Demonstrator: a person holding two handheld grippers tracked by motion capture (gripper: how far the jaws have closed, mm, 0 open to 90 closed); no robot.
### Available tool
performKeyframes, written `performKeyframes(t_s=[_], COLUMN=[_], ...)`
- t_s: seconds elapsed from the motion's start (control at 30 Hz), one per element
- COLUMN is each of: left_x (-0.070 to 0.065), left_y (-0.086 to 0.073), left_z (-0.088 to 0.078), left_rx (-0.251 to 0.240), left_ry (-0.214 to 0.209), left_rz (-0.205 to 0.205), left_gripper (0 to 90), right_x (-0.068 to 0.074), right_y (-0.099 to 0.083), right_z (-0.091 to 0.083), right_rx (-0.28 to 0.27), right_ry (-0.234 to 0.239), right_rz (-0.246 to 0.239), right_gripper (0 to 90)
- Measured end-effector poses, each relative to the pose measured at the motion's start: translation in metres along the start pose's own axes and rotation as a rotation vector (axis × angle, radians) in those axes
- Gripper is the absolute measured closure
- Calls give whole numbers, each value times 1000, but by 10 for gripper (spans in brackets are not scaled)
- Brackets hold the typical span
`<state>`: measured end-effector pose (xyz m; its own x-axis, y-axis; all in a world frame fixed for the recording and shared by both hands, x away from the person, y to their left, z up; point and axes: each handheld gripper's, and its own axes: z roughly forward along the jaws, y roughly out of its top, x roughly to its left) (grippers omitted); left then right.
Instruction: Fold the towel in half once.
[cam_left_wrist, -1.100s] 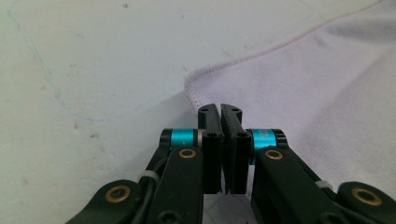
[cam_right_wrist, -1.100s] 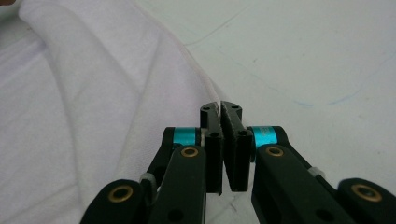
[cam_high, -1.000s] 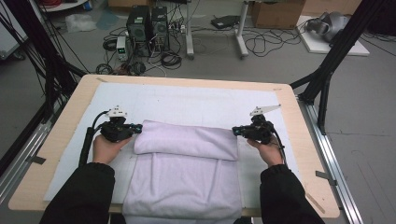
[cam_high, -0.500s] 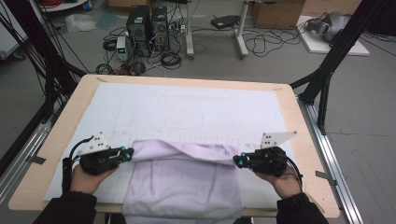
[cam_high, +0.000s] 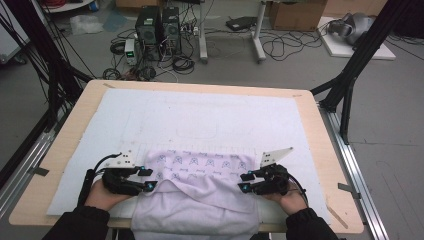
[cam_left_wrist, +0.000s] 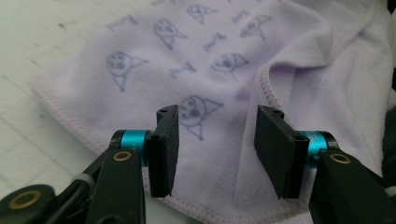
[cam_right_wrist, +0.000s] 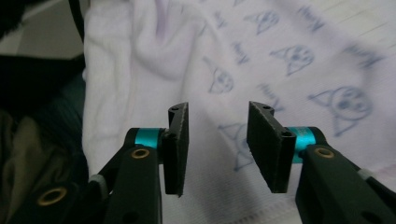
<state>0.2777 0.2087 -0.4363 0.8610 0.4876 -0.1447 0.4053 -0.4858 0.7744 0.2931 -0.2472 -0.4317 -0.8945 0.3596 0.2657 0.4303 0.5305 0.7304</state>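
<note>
A lavender towel (cam_high: 200, 170) with small printed faces lies on the white mat (cam_high: 200, 115), its near part hanging over the table's front edge. My left gripper (cam_high: 148, 178) rests at the towel's left end and my right gripper (cam_high: 242, 182) at its right end. In the left gripper view the left gripper (cam_left_wrist: 217, 140) stands open above the towel (cam_left_wrist: 154, 70), with a folded hem between the jaws and untouched. The right gripper (cam_right_wrist: 217, 140) is open over the printed cloth (cam_right_wrist: 289, 60). Both pairs of jaws have just been opening, and neither presses on anything.
The wooden table (cam_high: 330, 165) ends just in front of my hands. Black frame posts (cam_high: 350, 75) stand at both sides. Computers (cam_high: 157, 25) and cables lie on the floor beyond the far edge. Bare mat stretches behind the towel.
Both hands came toward the front edge, drawing the towel's fold with them. The fold now lies flat with the printed side up. Both grippers went from shut on the cloth to open.
</note>
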Motion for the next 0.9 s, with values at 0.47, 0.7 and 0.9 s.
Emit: performKeyframes(t_s=[0.47,0.7,0.9], left_x=[-8,-18,-34], left_y=[-5,3,0], left_z=[-2,-32,-43], left_rx=[16,-31,-29], left_ry=[-68,-52,-102], left_rz=[38,73,109], left_gripper=[894,895,892], right_x=[18,32,49], right_y=[-6,5,4], right_z=[13,-20,-35], right_rx=[90,8,13], right_ry=[-5,-8,95], right_rz=[-116,-147,-137], right_gripper=[865,867,811])
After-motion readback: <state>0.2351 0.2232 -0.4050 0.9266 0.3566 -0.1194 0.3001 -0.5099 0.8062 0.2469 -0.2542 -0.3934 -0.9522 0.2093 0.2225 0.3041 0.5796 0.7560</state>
